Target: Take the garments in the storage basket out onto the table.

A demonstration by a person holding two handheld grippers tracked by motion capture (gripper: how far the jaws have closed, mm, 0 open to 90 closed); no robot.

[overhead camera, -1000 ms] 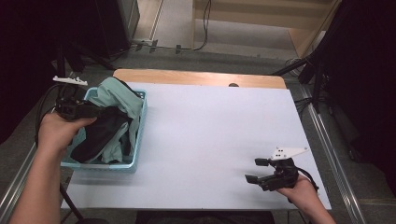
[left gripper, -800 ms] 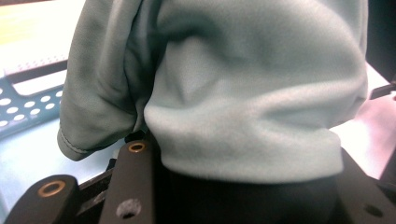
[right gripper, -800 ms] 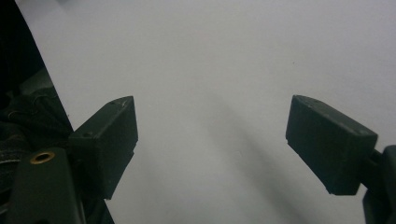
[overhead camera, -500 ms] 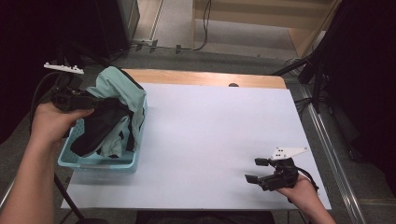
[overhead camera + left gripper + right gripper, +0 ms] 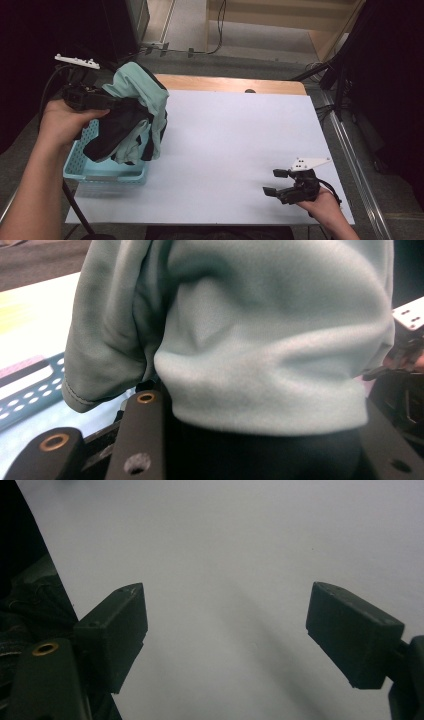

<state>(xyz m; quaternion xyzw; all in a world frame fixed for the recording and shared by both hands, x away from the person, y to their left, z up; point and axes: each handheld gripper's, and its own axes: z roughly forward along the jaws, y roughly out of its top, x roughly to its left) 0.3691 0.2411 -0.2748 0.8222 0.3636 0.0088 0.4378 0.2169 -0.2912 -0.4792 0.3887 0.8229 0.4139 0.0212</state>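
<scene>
a bundle of clothing, pale mint fleece wrapped around a black garment, hangs above the near end of a light blue perforated basket at the left edge of the white table, its lower folds drooping into the basket. the fabric looks soft, light and limp; it would likely sag and unroll wherever it is not gathered, so a hold on a thick bunched fold near the top, where both layers overlap, seems safer than a pinch on a loose hem. the fleece appears grippy rather than slippery, and nothing about it looks fragile. in the left gripper view the mint cloth bulges over the jaws, with the black layer pressed between them. the left gripper, held level in the person's left hand, is clamped partway closed on the bundle, carrying its weight. well apart, near the table's front right corner, the right gripper rests low over the bare surface in the right hand, its jaws spread wide with nothing between them, as the right gripper view confirms.
</scene>
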